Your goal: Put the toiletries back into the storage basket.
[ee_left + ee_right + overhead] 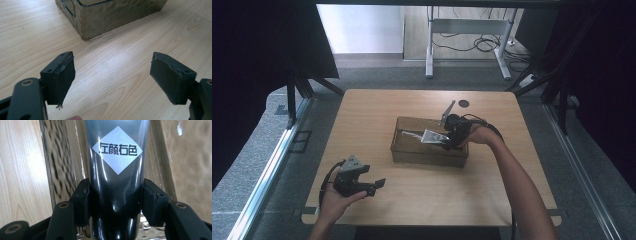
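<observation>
Tube (116, 170) of dark grey, glossy plastic sits between the two black jaws of the right gripper (116, 200), and both pads press on its sides, so it is held firmly. On its front there is a white diamond-shaped label with four dark characters. The surface shines with long bright reflections, and its lower part between the pads looks rounded and almost black. Behind it the right gripper view shows the ripple-patterned wall of the container and light wood at the left edge.

In the high view, the left gripper (374, 186) is nearest, at the front left part of the wooden table (362, 110), held in the person's left hand (334, 197). Its jaws stand wide apart with nothing between them, only bare wood, and the left gripper view shows a corner of the container ahead of them.

Farther away, in the middle of the table, stands the brownish transparent container (427, 152), a rectangular box open at the top. The right gripper holds the tube over its right part, with the tube lying low across the opening. Beyond the box, a small dark round mark (464, 103) is on the tabletop.
</observation>
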A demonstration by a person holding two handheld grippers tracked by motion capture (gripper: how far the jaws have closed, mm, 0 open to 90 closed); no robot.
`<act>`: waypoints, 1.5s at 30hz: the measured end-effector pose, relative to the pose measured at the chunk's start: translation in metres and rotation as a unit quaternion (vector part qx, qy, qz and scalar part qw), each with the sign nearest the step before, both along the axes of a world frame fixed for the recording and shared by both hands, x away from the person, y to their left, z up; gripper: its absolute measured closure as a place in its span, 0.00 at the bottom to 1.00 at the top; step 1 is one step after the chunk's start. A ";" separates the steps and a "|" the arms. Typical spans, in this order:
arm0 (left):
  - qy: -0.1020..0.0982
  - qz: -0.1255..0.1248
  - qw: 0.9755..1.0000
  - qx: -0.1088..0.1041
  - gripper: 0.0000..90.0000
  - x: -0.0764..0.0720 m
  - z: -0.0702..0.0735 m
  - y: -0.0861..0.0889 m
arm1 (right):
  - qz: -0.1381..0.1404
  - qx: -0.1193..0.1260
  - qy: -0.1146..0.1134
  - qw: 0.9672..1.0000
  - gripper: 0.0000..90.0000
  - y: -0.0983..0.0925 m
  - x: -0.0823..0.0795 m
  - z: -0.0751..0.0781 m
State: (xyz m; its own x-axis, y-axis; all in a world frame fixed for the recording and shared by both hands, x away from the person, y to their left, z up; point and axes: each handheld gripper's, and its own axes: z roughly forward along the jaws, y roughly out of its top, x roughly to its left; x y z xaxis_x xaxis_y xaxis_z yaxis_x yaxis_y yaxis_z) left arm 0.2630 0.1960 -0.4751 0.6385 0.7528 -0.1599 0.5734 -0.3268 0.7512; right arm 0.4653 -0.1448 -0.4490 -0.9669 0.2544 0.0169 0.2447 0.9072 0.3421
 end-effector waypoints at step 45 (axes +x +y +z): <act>-0.001 -0.001 1.000 0.002 0.23 0.001 -0.001 -0.001 | 0.021 -0.038 0.010 0.999 0.52 0.002 0.000 -0.023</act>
State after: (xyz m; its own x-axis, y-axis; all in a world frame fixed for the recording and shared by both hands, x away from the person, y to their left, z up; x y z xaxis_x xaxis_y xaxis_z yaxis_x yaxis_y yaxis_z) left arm 0.2638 0.1953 -0.4761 0.6411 0.7517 -0.1549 0.5709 -0.3322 0.7508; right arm 0.4655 -0.1430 -0.4720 -0.9765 0.2147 0.0194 0.2120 0.9401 0.2668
